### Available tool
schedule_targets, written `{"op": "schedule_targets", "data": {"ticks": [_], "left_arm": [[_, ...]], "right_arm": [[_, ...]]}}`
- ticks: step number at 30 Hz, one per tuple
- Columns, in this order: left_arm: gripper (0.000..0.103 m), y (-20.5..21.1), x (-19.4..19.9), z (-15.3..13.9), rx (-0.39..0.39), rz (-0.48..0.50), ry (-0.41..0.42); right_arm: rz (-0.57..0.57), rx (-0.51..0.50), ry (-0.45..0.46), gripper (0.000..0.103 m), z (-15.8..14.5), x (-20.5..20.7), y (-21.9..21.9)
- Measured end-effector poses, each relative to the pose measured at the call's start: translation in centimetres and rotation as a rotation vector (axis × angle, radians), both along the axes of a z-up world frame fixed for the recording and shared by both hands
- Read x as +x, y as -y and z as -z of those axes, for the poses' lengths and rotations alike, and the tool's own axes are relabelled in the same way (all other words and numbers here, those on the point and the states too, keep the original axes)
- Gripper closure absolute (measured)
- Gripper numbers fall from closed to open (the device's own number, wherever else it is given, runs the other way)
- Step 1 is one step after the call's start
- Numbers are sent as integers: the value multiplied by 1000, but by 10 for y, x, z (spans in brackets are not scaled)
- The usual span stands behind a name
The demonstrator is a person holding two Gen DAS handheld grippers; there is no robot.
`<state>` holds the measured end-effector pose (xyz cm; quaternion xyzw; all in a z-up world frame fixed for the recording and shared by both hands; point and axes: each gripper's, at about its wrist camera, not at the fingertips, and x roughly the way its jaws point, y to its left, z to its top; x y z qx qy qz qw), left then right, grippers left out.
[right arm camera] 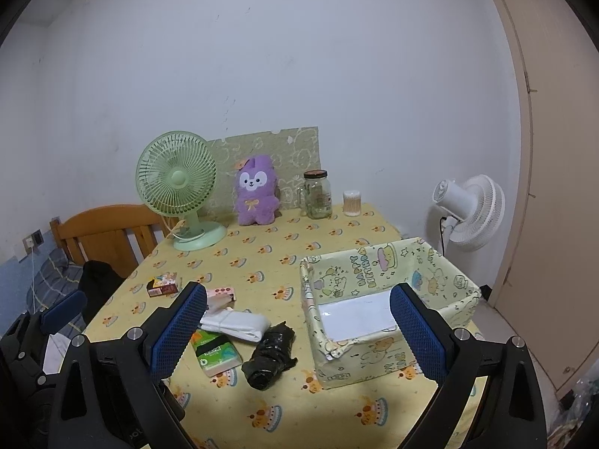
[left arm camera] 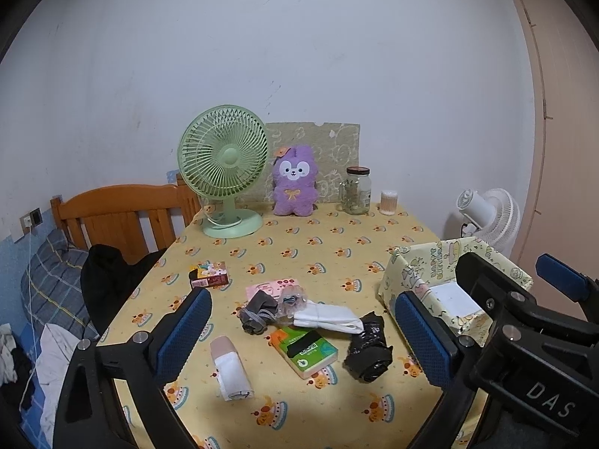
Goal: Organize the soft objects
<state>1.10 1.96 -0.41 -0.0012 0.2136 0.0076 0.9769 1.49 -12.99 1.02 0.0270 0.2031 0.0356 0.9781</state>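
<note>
Soft things lie in a loose cluster on the yellow tablecloth: a grey sock [left arm camera: 257, 310], a folded white cloth [left arm camera: 329, 317] [right arm camera: 236, 322], a black plastic bag roll [left arm camera: 368, 351] [right arm camera: 270, 357], a white and pink rolled sock [left arm camera: 231, 368] and a clear frilly scrunchie [left arm camera: 292, 299]. A purple plush [left arm camera: 295, 186] [right arm camera: 256, 189] sits at the back. A yellow patterned box [right arm camera: 389, 299] [left arm camera: 449, 292] stands open on the right. My left gripper [left arm camera: 303, 336] is open above the cluster. My right gripper [right arm camera: 297, 333] is open between the cluster and the box.
A green tissue pack [left arm camera: 304, 348], a small carton [left arm camera: 208, 276] and a pink card [left arm camera: 273, 286] lie among the soft things. A green fan [left arm camera: 224, 172], a glass jar [left arm camera: 355, 190] and a cotton swab tub [left arm camera: 388, 202] stand at the back. A wooden bedframe [left arm camera: 123, 220] stands left, a white fan [right arm camera: 468, 211] right.
</note>
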Motion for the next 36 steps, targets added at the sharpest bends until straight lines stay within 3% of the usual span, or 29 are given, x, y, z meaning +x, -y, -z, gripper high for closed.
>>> {"op": "schedule_targets", "data": {"ticks": [25,36], "left_arm": [[7,-42,38,76,-18,-34,-168],[13,-57,54,111,-35,-81,-276]], "right_arm": [[-91,6,-139,9,70,43,-52],[-98,-35,-220,14,101,62,-69]]}}
